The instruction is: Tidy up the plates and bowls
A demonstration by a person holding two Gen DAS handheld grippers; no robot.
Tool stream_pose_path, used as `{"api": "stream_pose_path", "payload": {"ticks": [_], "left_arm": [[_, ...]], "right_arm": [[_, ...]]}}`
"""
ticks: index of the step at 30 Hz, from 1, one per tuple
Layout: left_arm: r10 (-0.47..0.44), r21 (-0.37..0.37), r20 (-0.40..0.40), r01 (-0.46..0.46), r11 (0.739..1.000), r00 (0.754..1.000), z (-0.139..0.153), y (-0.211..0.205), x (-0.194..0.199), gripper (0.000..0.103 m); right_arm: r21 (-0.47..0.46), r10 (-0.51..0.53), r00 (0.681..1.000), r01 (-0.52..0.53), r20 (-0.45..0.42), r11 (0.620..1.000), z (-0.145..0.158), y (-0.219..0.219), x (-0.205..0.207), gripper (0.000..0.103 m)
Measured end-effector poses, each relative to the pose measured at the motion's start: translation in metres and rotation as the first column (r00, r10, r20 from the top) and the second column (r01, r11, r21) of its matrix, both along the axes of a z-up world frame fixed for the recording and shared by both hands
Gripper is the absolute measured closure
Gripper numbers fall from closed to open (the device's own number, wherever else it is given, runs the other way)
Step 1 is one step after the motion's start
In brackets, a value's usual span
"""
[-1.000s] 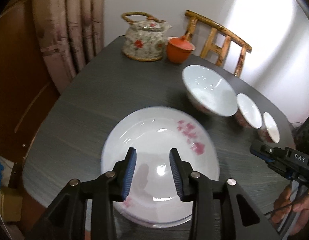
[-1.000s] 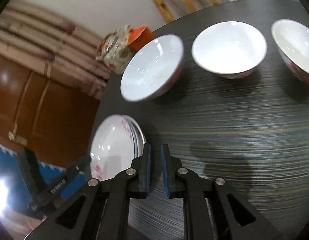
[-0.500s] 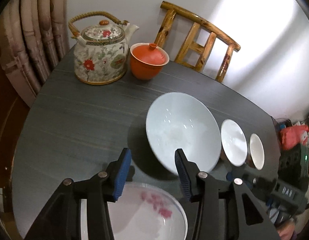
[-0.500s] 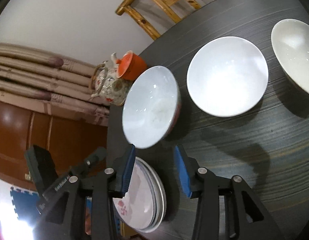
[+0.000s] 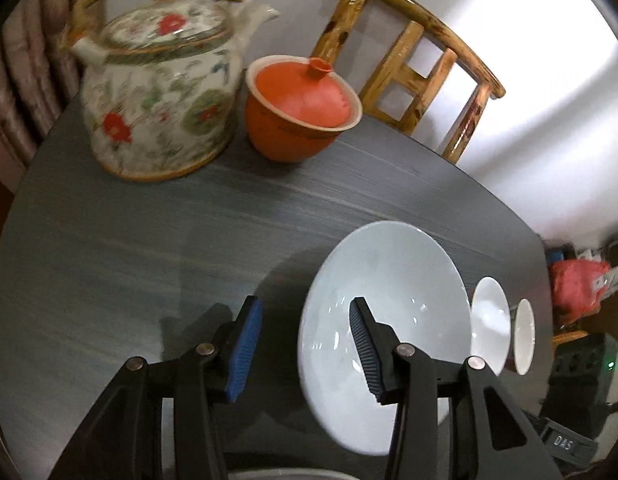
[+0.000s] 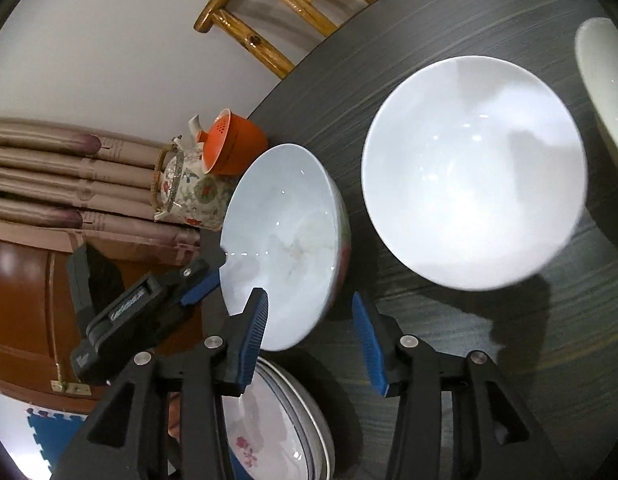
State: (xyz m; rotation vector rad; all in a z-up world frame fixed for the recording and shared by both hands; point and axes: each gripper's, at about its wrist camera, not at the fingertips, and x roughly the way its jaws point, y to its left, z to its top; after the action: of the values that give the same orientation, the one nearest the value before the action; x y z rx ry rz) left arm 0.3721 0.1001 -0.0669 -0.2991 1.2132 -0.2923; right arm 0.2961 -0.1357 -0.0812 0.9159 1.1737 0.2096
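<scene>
A large white bowl (image 5: pixel 389 300) (image 6: pixel 285 240) with a red pattern outside stands on the dark table. My left gripper (image 5: pixel 305 344) is open, its jaws astride the bowl's near-left rim, one finger over the bowl's inside. My right gripper (image 6: pixel 309 336) is open, its jaws astride the bowl's opposite rim. A medium white bowl (image 6: pixel 473 176) (image 5: pixel 491 324) and a small bowl (image 5: pixel 525 336) (image 6: pixel 605 80) stand in a row beyond it. A stack of white plates (image 6: pixel 277 428) with pink flowers lies below the right gripper.
A flowered teapot (image 5: pixel 157 80) and an orange lidded cup (image 5: pixel 301 108) stand at the table's far side, also in the right wrist view (image 6: pixel 233 148). A bamboo chair (image 5: pixel 421 68) stands behind the table. The left gripper's body (image 6: pixel 129 312) shows beside the large bowl.
My left gripper has moved forward off the plates to the large bowl's rim. My right gripper has opened and come up to the same bowl from the other side.
</scene>
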Motion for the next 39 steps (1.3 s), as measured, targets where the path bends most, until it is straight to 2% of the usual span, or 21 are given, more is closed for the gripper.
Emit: {"api": "stream_pose_path", "payload": {"ticks": [2, 4, 6, 7, 9, 11, 17, 23, 28, 33, 39], "left_arm": [[-0.008, 0.049, 0.010, 0.007, 0.999, 1.000, -0.003, -0.007, 0.003, 0.057], [-0.012, 0.068, -0.021, 0.014, 0.998, 1.000, -0.012, -0.011, 0.005, 0.088], [0.003, 0.076, -0.027, -0.001, 0.997, 1.000, -0.015, -0.011, 0.004, 0.090], [0.004, 0.078, -0.029, -0.002, 0.997, 1.000, -0.016, -0.012, 0.002, 0.090], [0.021, 0.076, -0.039, -0.018, 0.997, 0.999, -0.016, -0.011, -0.003, 0.092], [0.032, 0.057, -0.042, -0.029, 0.998, 0.999, -0.011, -0.011, -0.011, 0.095], [-0.007, 0.057, 0.013, 0.007, 0.998, 1.000, 0.026, -0.033, -0.064, 0.095], [-0.053, 0.060, 0.057, 0.050, 0.997, 0.997, 0.042, -0.074, -0.128, 0.095], [-0.068, 0.043, 0.044, 0.066, 0.997, 0.997, 0.030, -0.106, -0.176, 0.095], [-0.082, 0.041, 0.010, 0.082, 0.996, 0.997, 0.008, -0.129, -0.215, 0.094], [-0.102, 0.058, 0.003, 0.102, 0.993, 0.995, -0.004, -0.148, -0.238, 0.093]], "right_arm": [[-0.014, 0.003, 1.000, -0.003, -0.005, 1.000, -0.002, 0.002, 0.003, 0.064], [-0.025, 0.006, 1.000, -0.006, -0.006, 1.000, -0.004, 0.004, 0.007, 0.072], [-0.083, 0.018, 1.000, -0.019, -0.008, 0.996, -0.004, 0.006, 0.011, 0.086], [-0.096, 0.026, 1.000, -0.027, -0.011, 0.995, -0.005, 0.006, 0.012, 0.089], [-0.089, 0.030, 1.000, -0.030, -0.003, 0.996, -0.007, 0.004, 0.013, 0.090], [-0.123, 0.046, 0.999, -0.045, 0.012, 0.991, -0.005, 0.005, 0.011, 0.090], [-0.097, 0.060, 0.998, -0.058, 0.023, 0.994, 0.001, -0.010, -0.011, 0.090], [-0.144, 0.088, 0.992, -0.075, 0.089, 0.987, 0.030, -0.039, -0.061, 0.090], [-0.197, 0.100, 0.990, -0.078, 0.101, 0.977, 0.041, -0.073, -0.115, 0.090], [-0.206, 0.090, 0.993, -0.071, 0.080, 0.976, 0.036, -0.101, -0.158, 0.090], [-0.216, 0.081, 0.994, -0.065, 0.066, 0.974, 0.025, -0.120, -0.190, 0.090]]}}
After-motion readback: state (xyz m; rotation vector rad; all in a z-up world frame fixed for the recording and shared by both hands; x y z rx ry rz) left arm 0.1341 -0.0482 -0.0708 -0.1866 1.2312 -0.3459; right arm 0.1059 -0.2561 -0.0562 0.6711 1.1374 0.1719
